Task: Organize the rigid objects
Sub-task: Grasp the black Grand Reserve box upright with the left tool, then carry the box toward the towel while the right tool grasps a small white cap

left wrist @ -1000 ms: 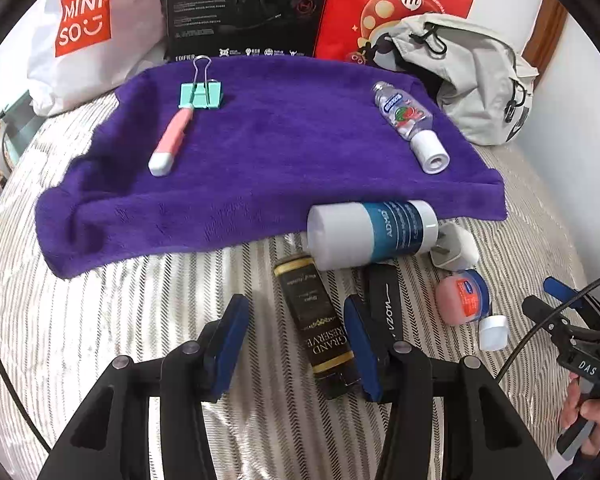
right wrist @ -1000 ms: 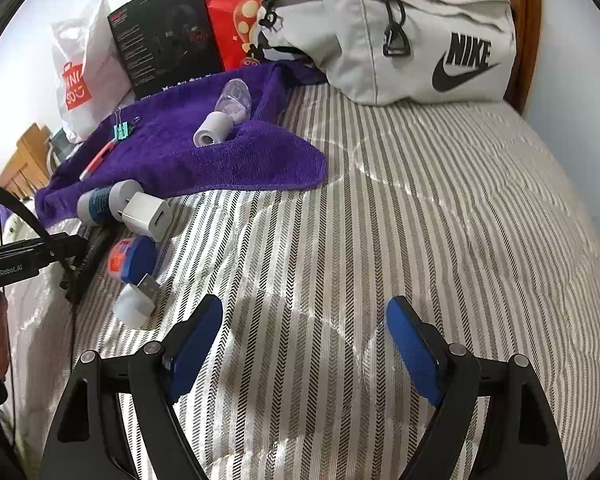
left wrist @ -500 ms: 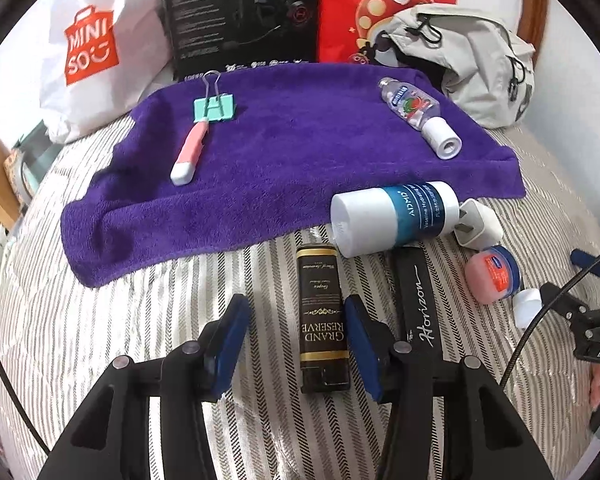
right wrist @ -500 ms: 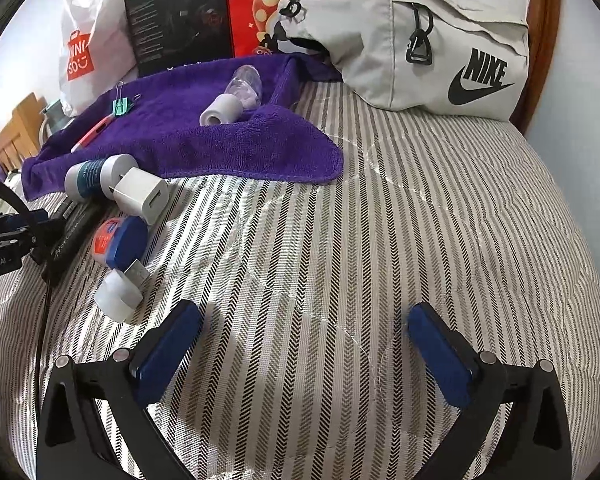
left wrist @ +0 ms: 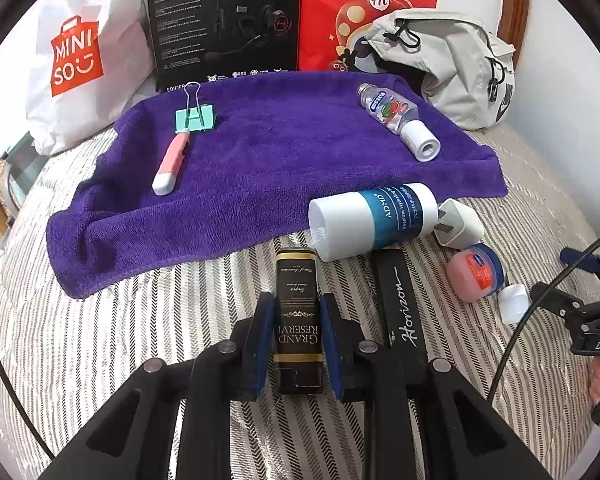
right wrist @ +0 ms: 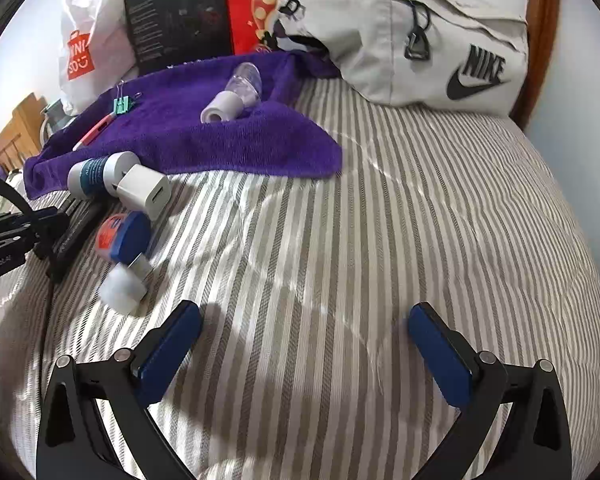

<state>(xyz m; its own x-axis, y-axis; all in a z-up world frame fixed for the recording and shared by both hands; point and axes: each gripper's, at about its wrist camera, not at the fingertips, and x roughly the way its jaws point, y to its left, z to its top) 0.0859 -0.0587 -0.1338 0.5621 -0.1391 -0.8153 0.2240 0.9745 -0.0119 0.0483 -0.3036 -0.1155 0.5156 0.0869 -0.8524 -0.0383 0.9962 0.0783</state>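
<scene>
A black "Grand Reserve" box point(left wrist: 296, 276) lies on the striped bedding, and my left gripper point(left wrist: 296, 298) is shut on its near half, both blue pads against its sides. Beside it lie a black "Horizon" case point(left wrist: 400, 304), a white-and-blue tube point(left wrist: 374, 220), a white charger plug point(left wrist: 458, 226), a pink jar point(left wrist: 476, 276) and a small white cap point(left wrist: 512, 306). The purple towel point(left wrist: 280, 168) holds a green binder clip point(left wrist: 196, 118), a pink cutter point(left wrist: 171, 164) and a clear bottle point(left wrist: 392, 114). My right gripper point(right wrist: 303, 310) hovers open over bare bedding, right of the plug point(right wrist: 144, 194) and jar point(right wrist: 122, 238).
Behind the towel stand a white Miniso bag point(left wrist: 76, 56), a black headset box point(left wrist: 224, 20) and a red bag point(left wrist: 368, 12). A grey Nike backpack point(right wrist: 420, 40) lies at the back right against a wooden headboard point(right wrist: 540, 20). Striped bedding point(right wrist: 420, 220) spreads to the right.
My left gripper moved forward over the black box and shut on it. The right gripper drew slightly closer to the bedding and stays open.
</scene>
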